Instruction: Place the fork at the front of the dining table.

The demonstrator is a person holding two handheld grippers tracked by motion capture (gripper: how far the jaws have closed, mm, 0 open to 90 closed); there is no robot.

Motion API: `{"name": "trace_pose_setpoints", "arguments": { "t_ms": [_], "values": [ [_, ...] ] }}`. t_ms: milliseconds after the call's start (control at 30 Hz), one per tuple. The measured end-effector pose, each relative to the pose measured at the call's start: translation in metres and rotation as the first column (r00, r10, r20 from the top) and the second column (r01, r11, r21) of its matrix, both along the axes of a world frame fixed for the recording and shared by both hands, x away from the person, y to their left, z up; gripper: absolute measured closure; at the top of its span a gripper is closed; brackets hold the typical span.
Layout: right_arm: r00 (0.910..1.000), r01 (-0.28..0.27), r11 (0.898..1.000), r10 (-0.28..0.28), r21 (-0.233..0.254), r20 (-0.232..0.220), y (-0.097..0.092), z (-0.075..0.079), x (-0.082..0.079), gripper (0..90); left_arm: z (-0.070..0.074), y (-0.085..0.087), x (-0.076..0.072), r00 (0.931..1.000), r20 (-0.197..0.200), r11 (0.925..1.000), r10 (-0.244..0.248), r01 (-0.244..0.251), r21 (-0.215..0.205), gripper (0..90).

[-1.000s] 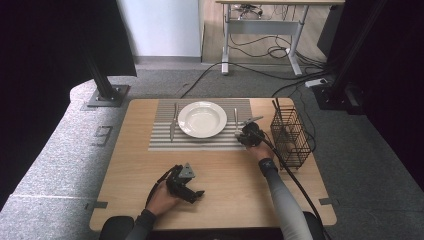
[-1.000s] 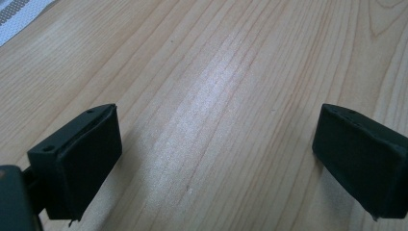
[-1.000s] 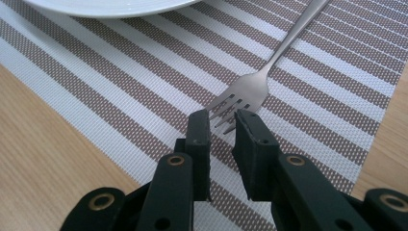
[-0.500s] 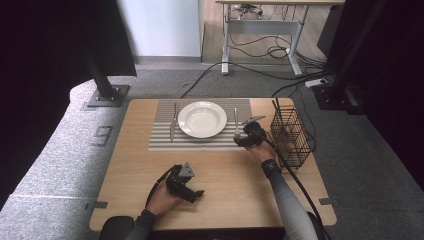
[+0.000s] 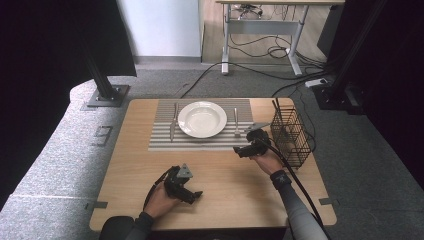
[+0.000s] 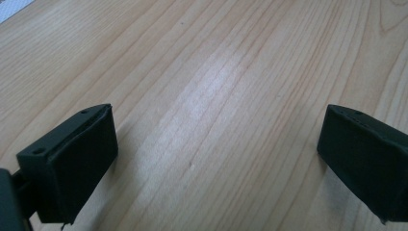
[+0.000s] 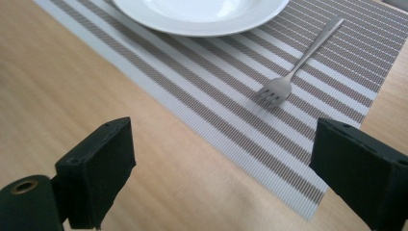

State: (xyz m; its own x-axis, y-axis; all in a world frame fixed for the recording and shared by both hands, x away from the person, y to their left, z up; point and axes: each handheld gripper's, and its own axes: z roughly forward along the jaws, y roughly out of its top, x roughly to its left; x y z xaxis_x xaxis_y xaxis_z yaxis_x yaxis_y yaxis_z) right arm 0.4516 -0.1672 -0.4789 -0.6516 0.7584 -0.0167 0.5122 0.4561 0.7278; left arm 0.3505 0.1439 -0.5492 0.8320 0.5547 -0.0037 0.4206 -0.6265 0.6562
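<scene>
**Two open hand-held grippers over a set desk**

Two hand-held grippers sit above a light wooden desk (image 5: 125,170), each held in one of the person's hands. The left hand-held gripper (image 5: 192,196) is low over bare wood near the front edge, with a grey three-cornered plate on top; in the left gripper view its jaws stand wide apart with nothing but wood grain between them (image 6: 211,159). The right hand-held gripper (image 5: 241,151) hovers at the front right corner of a striped placemat (image 5: 160,140), a black cable trailing back along the forearm. In the right gripper view its jaws are also spread wide and hold nothing (image 7: 221,178).

On the placemat a white plate (image 5: 202,119) sits in the middle. A fork (image 5: 236,122) lies just to its right, parallel to the mat's short edge; in the right gripper view the fork (image 7: 298,60) lies tines toward the camera, ahead of the jaws and apart from them. A second piece of cutlery (image 5: 173,122) lies left of the plate; its kind is too small to tell. A black wire basket (image 5: 290,135) stands at the desk's right edge, just beside the right hand (image 5: 267,161).

A grey floor marker (image 5: 102,135) left of the desk carries a figure that cannot be read with certainty. No brand or other writing is legible.
</scene>
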Motion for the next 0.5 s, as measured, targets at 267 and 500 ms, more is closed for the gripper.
{"name": "trace_pose_setpoints", "arguments": {
  "t_ms": [267,500],
  "values": [
    [0.9997,-0.017,1.000,0.017,-0.006,0.019,-0.015,0.005,-0.035,5.8,0.000,0.005,-0.005,0.9996,0.000,0.9996,0.028,-0.028,0.001,0.3],
    [0.9995,-0.007,1.000,0.006,0.016,0.030,-0.035,-0.003,-0.060,4.0,0.000,0.008,-0.009,0.9991,0.001,0.9991,0.042,-0.042,-0.002,0.5]
  ]
}}
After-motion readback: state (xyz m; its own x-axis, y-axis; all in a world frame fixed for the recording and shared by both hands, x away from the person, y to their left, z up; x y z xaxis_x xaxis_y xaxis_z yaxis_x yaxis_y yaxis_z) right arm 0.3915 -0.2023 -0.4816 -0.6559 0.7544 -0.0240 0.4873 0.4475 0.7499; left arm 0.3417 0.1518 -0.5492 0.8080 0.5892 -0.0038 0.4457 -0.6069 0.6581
